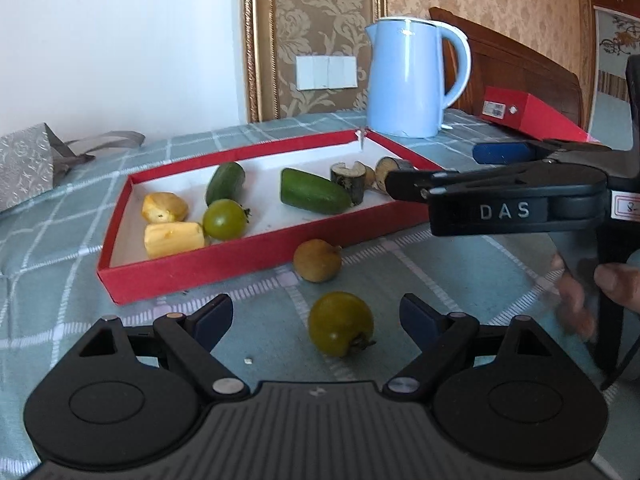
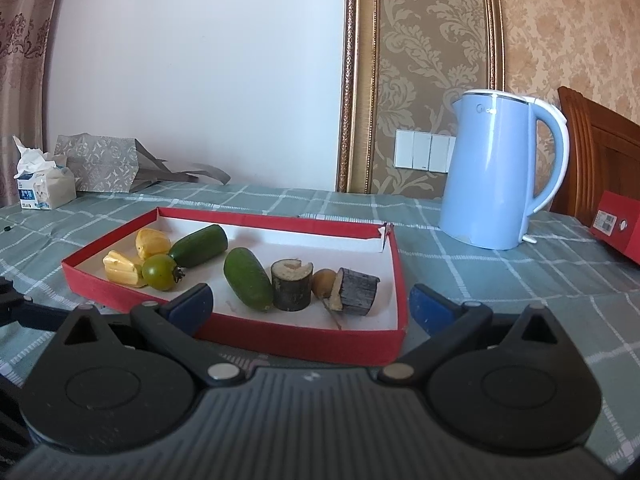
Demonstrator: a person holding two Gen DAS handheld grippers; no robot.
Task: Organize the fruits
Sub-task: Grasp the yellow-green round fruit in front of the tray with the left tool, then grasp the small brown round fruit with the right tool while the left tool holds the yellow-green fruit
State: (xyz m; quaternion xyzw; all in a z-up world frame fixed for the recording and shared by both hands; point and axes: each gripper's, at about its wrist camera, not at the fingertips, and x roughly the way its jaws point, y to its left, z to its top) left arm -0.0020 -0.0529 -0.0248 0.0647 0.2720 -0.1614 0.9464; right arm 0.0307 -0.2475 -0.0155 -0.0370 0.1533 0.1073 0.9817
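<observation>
Nearby, kettle (image 1: 412,80) and red box (image 1: 532,112) — behind tray (image 1: 192,276).

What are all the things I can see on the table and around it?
Shallow red cardboard box with white inside: one, middle of table.
Long green fruits: two, inside box.
Yellow fruit chunks: two, box's left end.
Round green tomato-like fruits: two, one in box, one on cloth between left tool's fingers.
Dark cut stalk pieces: two, box's right end.
Small brown round fruits: two, one in box, one on cloth before box.
Light blue kettle: one, behind box.
Red flat box: one, far right.
Silver patterned bag: one, far left.
Tissue pack: one, beside bag.
Checked green tablecloth: one, covers table.
Left tool: black, open.
Right tool: black, open, before box.
Hand: one, holding right tool.
</observation>
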